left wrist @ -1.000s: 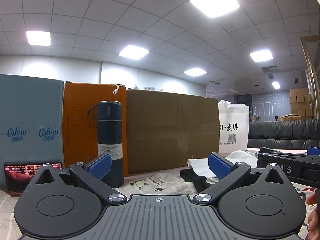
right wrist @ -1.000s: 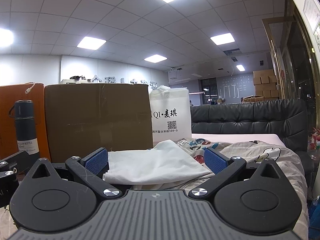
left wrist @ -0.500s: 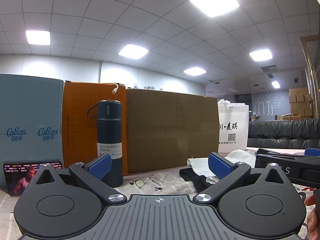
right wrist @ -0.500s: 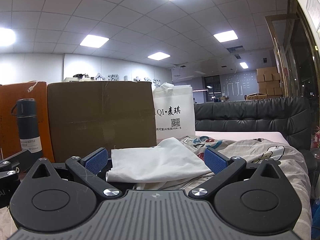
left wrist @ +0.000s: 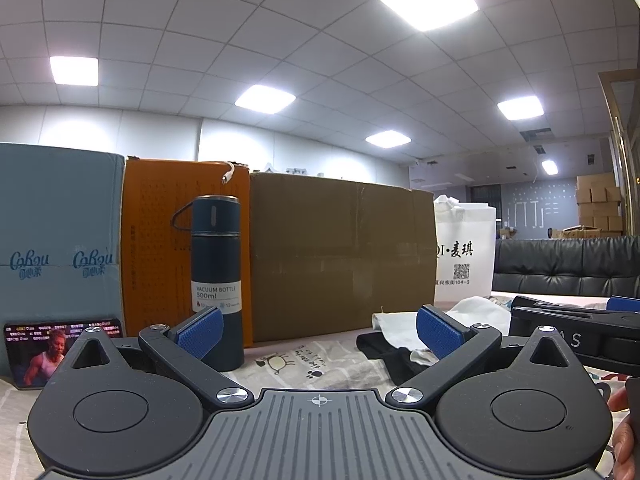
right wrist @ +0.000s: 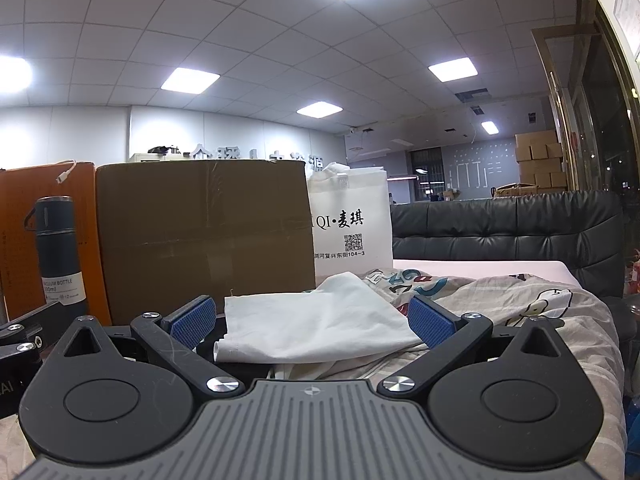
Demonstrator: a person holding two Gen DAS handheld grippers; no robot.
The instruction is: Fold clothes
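Observation:
A white garment (right wrist: pixel 316 326) lies rumpled on the patterned sheet, over a black garment whose edge shows in the left wrist view (left wrist: pixel 390 354). The white garment also shows in the left wrist view (left wrist: pixel 474 310). My right gripper (right wrist: pixel 314 322) is open and empty, low over the sheet, with the white garment just ahead between its fingers. My left gripper (left wrist: pixel 318 330) is open and empty, to the left of the clothes. The right gripper's body (left wrist: pixel 576 336) shows at the right of the left wrist view.
A dark blue vacuum bottle (left wrist: pixel 216 280) stands before an orange box (left wrist: pixel 160 248). A brown carton (left wrist: pixel 340 256), a grey-blue box (left wrist: pixel 56 252) and a white bag (left wrist: pixel 464 260) line the back. A phone (left wrist: pixel 44 350) leans at the left. A black sofa (right wrist: pixel 508 232) is behind.
Both grippers stay open. The right wrist view has shifted slightly, so the white garment sits a little nearer and more to the right. The phone's picture has changed.

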